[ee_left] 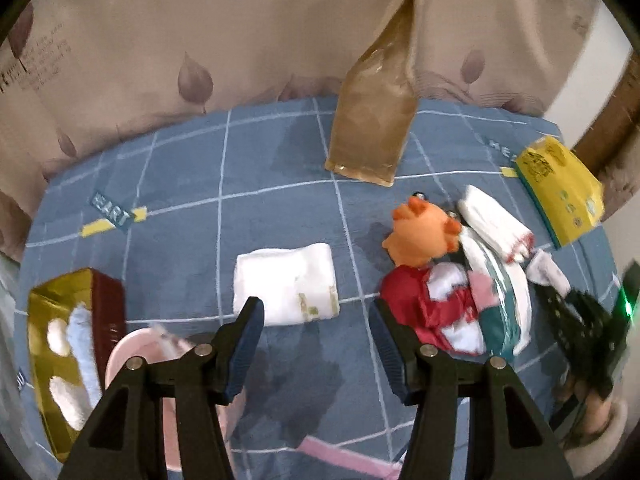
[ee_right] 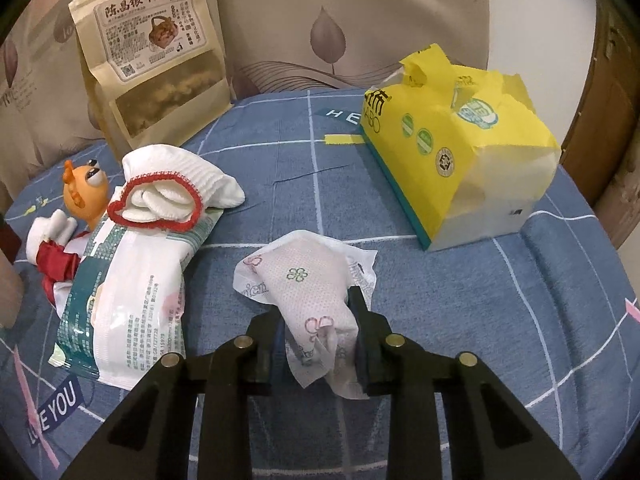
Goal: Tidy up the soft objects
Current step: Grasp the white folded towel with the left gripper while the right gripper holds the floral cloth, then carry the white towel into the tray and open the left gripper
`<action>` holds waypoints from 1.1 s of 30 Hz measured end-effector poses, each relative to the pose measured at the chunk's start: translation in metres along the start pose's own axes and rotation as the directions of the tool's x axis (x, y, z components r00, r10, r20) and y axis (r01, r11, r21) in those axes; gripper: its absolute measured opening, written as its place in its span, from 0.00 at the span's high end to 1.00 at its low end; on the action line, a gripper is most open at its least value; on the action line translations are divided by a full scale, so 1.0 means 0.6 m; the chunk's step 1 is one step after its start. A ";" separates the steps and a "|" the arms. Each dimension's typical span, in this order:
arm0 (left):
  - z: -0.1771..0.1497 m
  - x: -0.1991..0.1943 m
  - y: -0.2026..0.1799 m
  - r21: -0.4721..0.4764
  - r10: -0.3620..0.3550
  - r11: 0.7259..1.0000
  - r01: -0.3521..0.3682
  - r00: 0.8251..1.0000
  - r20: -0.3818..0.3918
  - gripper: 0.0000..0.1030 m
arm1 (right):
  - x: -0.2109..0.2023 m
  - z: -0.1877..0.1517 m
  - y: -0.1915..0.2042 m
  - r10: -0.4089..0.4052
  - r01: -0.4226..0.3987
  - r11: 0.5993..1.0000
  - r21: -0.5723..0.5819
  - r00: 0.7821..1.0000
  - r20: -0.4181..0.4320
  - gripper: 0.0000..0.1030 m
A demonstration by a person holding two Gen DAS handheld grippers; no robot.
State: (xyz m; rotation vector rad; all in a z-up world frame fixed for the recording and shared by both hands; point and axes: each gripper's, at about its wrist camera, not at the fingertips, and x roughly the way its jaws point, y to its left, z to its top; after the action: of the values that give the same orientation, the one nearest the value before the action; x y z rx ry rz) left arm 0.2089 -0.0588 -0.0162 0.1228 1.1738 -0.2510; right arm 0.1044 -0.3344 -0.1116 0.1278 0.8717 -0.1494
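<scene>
My right gripper (ee_right: 316,312) is shut on a small white patterned packet (ee_right: 304,280), held just above the blue checked cloth (ee_right: 480,300). My left gripper (ee_left: 316,316) is open and empty, just in front of a folded white towel (ee_left: 286,284). An orange-headed doll in red (ee_left: 424,236) lies right of it, also in the right wrist view (ee_right: 82,188). A white wipes pack (ee_right: 128,280) lies against the doll. A rolled white sock with a red rim (ee_right: 176,192) rests on top of the pack. The right gripper shows at the left wrist view's right edge (ee_left: 576,316).
A yellow tissue pack (ee_right: 460,148) lies at the back right. A brown paper snack bag (ee_right: 152,52) stands against the curtain. A gold box holding white and blue soft items (ee_left: 68,352) and a pink bowl (ee_left: 120,360) sit at the left.
</scene>
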 end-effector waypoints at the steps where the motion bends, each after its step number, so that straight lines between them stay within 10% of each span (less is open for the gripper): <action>1: 0.007 0.010 0.000 -0.005 0.006 1.000 -0.006 1.000 -0.015 0.46 | -0.001 0.000 -0.001 0.003 -0.003 1.000 0.002 1.000 0.000 0.75; 17: 0.028 0.131 -0.020 -0.013 0.135 0.991 -0.137 0.985 -0.104 0.46 | 0.000 -0.002 -0.011 0.048 -0.048 0.998 0.039 0.999 0.004 0.74; 20: 0.026 0.126 -0.017 -0.013 0.166 0.986 -0.168 0.982 -0.088 0.88 | 0.000 -0.002 -0.012 0.045 -0.046 0.998 0.037 0.999 0.003 0.74; 33: 0.021 0.037 -0.023 -0.044 0.067 0.997 -0.067 0.998 -0.003 0.93 | 0.003 0.001 -0.004 0.026 -0.026 0.999 0.020 1.000 -0.002 0.73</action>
State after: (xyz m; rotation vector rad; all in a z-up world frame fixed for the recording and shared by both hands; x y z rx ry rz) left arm 0.2249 -0.0780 -0.0311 0.1236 1.1742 -0.1655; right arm 0.1056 -0.3372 -0.1131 0.1581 0.8701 -0.1334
